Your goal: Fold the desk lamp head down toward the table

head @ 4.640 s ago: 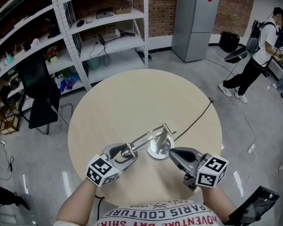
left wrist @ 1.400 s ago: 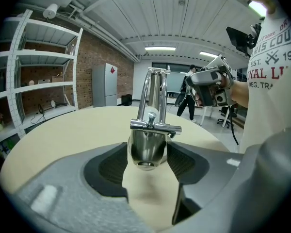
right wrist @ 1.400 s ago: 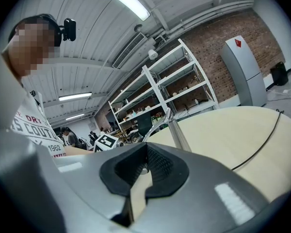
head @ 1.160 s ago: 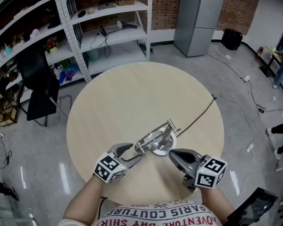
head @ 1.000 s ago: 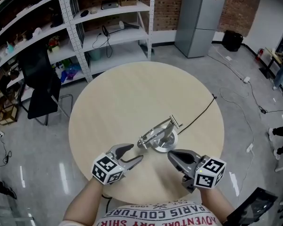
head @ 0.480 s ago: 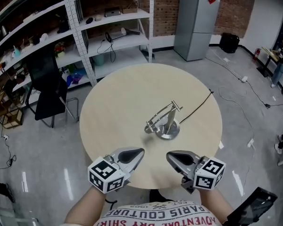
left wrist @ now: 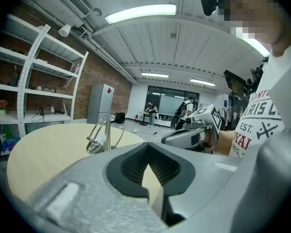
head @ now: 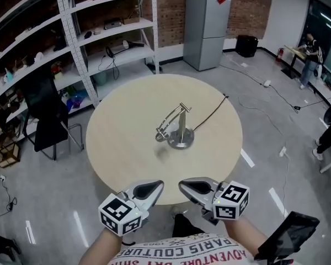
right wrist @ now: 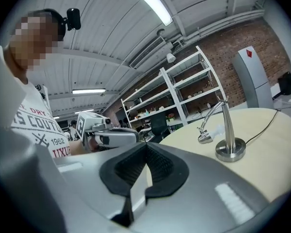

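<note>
- The round worktop (head: 121, 148) is seen from above, pale wood, pretty bare.
- The desk lamp (head: 178, 127) is stood near the middle of the worktop. Its lamp head (head: 161, 136) is folded down low, just left of the base (head: 181, 142).
- The left gripper (head: 153, 186) is held at the near edge, well apart from the lamp, jaws closed on nothing.
- Same for the right gripper (head: 184, 184) just beside it: jaws pressed together, empty.
- A thin black cable (head: 209, 114) is trailed from the base to the far right edge.
</note>
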A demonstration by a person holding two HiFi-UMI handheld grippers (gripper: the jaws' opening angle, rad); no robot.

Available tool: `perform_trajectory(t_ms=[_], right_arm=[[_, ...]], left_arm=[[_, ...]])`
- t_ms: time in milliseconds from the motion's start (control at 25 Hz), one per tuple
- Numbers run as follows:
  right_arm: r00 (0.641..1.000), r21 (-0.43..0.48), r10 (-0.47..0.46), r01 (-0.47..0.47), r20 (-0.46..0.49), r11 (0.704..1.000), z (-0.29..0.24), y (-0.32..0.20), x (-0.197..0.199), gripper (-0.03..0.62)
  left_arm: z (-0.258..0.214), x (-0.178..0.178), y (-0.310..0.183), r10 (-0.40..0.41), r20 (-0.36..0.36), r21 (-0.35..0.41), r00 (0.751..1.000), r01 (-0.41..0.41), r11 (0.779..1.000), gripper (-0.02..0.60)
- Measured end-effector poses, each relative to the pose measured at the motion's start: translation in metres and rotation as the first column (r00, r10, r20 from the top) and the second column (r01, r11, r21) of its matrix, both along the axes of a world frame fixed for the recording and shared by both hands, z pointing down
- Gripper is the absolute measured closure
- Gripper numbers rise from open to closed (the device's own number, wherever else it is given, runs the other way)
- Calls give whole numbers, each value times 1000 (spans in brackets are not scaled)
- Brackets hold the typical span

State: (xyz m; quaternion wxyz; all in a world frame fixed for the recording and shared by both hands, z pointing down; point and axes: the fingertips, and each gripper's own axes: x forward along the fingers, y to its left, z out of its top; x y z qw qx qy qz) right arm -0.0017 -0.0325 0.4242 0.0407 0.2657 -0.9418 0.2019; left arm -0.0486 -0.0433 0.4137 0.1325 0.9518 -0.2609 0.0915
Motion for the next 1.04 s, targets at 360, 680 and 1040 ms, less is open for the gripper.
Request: perform_trajectory(t_ms=[360, 680, 1040], right_arm=[[1000, -18, 14, -15, -28, 1000, 14, 31, 0, 591], [999, -20, 14, -15, -30, 1000, 13, 38, 2, 592], [1000, -4, 2, -2, -25, 1000, 22, 40, 15, 591]], left_arm=[[15, -3, 27, -10, -10, -16, 1000, 10, 1000, 581], [11, 1, 36, -9, -7, -13, 1000, 9, 1000, 581], [22, 4, 40, -53, -8, -10, 999, 53, 999, 581]])
